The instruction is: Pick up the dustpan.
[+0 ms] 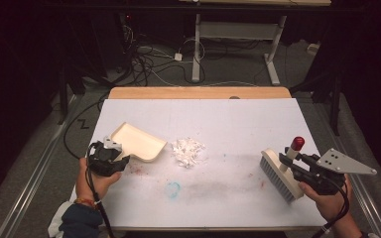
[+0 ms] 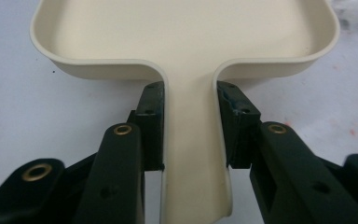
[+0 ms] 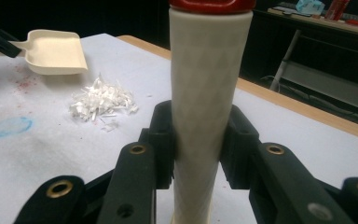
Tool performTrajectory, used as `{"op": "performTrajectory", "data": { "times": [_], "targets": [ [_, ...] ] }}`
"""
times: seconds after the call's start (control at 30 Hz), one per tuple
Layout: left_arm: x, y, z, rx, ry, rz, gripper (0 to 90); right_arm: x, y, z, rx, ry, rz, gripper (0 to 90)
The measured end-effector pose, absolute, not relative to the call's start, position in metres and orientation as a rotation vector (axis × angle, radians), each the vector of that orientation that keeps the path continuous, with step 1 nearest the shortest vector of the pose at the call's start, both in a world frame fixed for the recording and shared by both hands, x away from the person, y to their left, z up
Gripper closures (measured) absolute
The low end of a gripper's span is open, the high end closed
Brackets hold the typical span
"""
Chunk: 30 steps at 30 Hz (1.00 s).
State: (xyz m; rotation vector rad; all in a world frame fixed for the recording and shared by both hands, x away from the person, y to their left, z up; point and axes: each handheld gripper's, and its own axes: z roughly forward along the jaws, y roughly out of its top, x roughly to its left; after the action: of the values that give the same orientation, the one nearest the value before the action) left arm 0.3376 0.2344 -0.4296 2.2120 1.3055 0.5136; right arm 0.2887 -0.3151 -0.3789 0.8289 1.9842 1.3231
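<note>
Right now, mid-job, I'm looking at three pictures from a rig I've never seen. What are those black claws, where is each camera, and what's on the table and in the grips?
There is no robot arm here: a person holds a hand-operated two-jaw gripper in each hand. The high view looks down on the white table from the person's side. The other two cameras ride on the grippers and look along their black jaws.

The left gripper is shut on the handle of a cream dustpan, seen at the left of the high view. The right gripper is shut on the pale handle of a brush with a red cap; its bristles point toward the table's middle.

Between the two tools lies a small pile of white paper shreds. The table also carries a blue smudge and faint reddish specks.
</note>
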Motion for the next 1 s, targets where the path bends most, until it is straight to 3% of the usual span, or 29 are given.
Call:
{"op": "performTrajectory", "data": {
  "times": [0.53, 1.0],
  "targets": [
    [0.290, 0.203, -0.425, 2.426, 1.039, 0.370, 63.9, 0.298, -0.312, -0.378, 0.812, 1.988, 1.336, 70.2],
    [0.283, 0.202, -0.431, 2.452, 1.005, 0.323, 63.8, 0.313, -0.297, -0.383, 0.812, 1.990, 1.365, 70.1]
  ]
}}
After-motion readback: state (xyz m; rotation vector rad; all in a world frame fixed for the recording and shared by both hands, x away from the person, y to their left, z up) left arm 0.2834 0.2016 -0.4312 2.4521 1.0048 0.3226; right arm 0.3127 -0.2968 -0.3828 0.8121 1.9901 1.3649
